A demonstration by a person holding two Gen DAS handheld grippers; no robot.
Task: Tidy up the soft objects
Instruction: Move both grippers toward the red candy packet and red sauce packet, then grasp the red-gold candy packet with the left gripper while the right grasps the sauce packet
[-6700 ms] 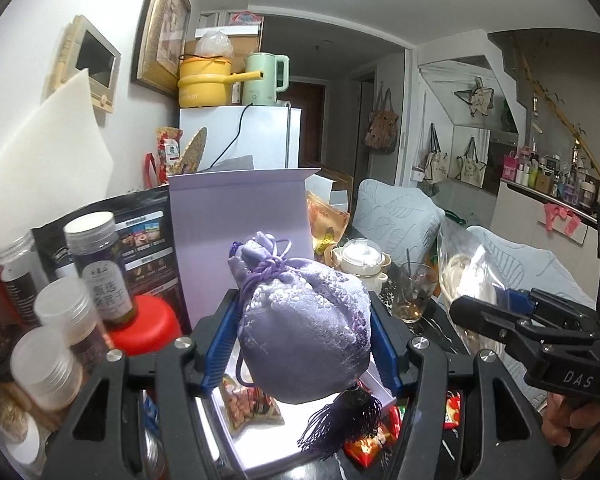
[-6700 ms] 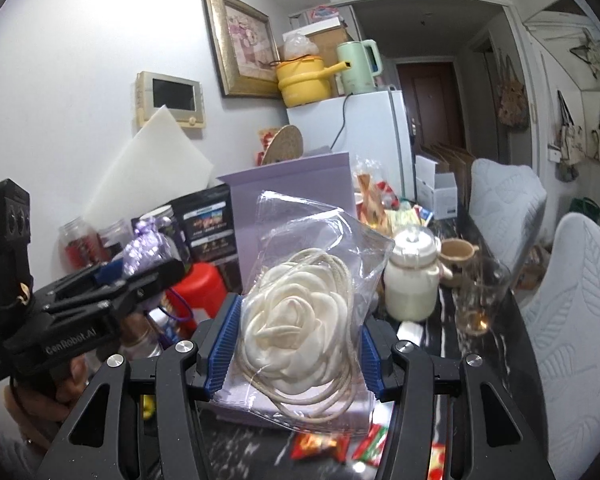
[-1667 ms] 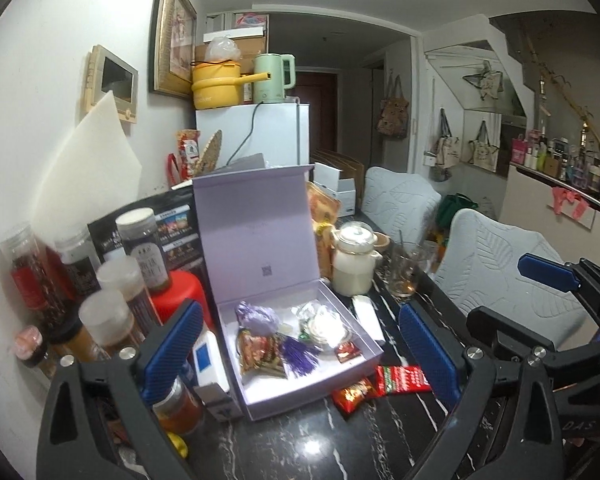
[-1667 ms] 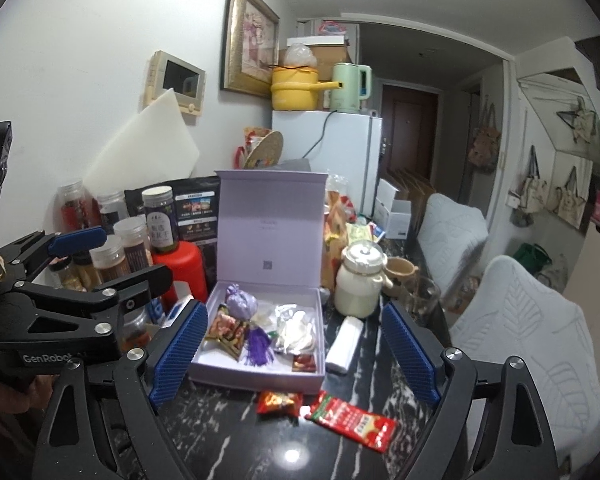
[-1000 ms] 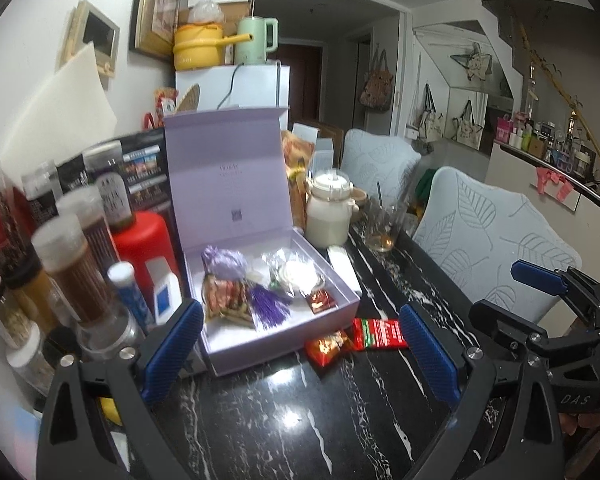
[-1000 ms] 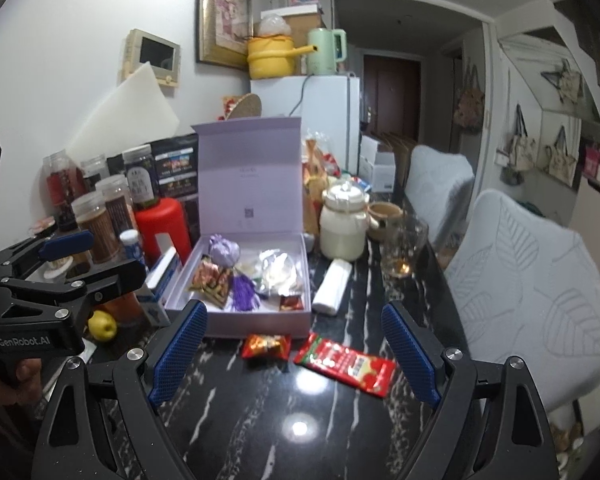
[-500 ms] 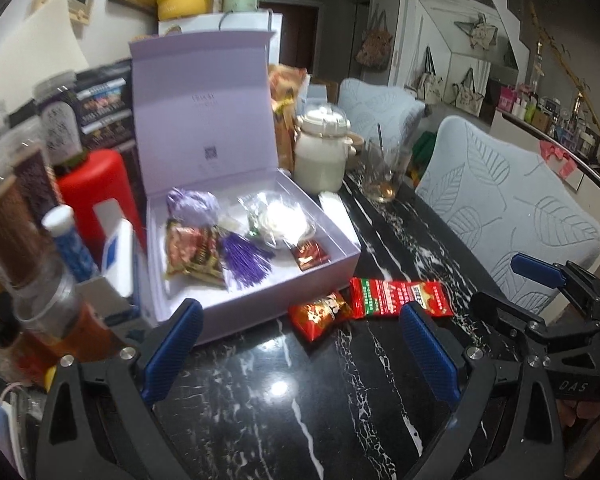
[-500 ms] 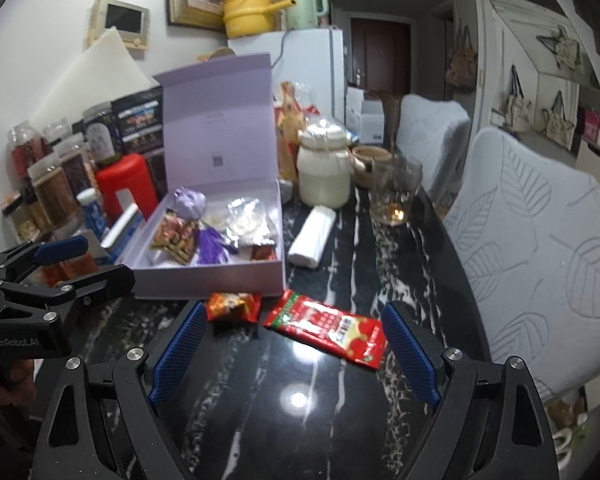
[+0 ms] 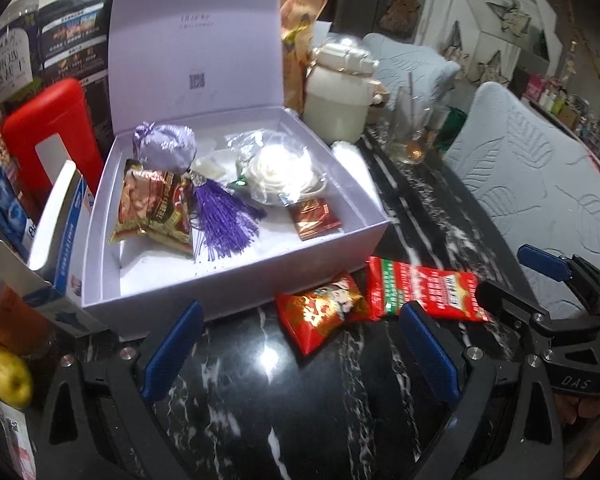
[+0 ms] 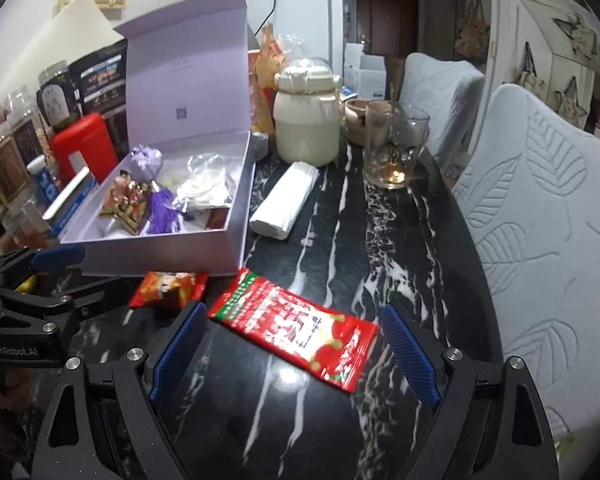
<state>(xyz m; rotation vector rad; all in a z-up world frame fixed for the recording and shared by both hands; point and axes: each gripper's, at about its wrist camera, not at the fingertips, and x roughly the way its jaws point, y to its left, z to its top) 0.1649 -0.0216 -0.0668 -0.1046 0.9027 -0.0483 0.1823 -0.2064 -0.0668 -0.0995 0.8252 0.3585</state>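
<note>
An open lilac box (image 9: 236,292) (image 10: 172,248) stands on the black marble table. Inside lie a purple tasselled pouch (image 9: 166,146) (image 10: 146,162), a bagged white flower (image 9: 282,174) (image 10: 206,184), a nut snack bag (image 9: 154,208) and a small brown sachet (image 9: 314,218). In front of the box rest a small red snack packet (image 9: 322,316) (image 10: 168,288) and a long red packet (image 9: 422,292) (image 10: 296,326). My left gripper (image 9: 300,354) hovers open just before the small packet. My right gripper (image 10: 294,356) is open over the long packet, its fingers either side of it, not touching.
Left of the box stand a red canister (image 9: 46,128), jars and a blue-white carton (image 9: 54,240); a yellow fruit (image 9: 8,376) lies near the edge. Behind are a cream jar (image 10: 306,120), a glass (image 10: 396,148) and a white tissue pack (image 10: 286,206). Padded chairs (image 10: 548,216) stand right.
Both grippers have dropped lower and tilted down toward the table, closing in on the two red packets. Their jaws have stayed wide; the pouch and flower bag held long before now lie in the box.
</note>
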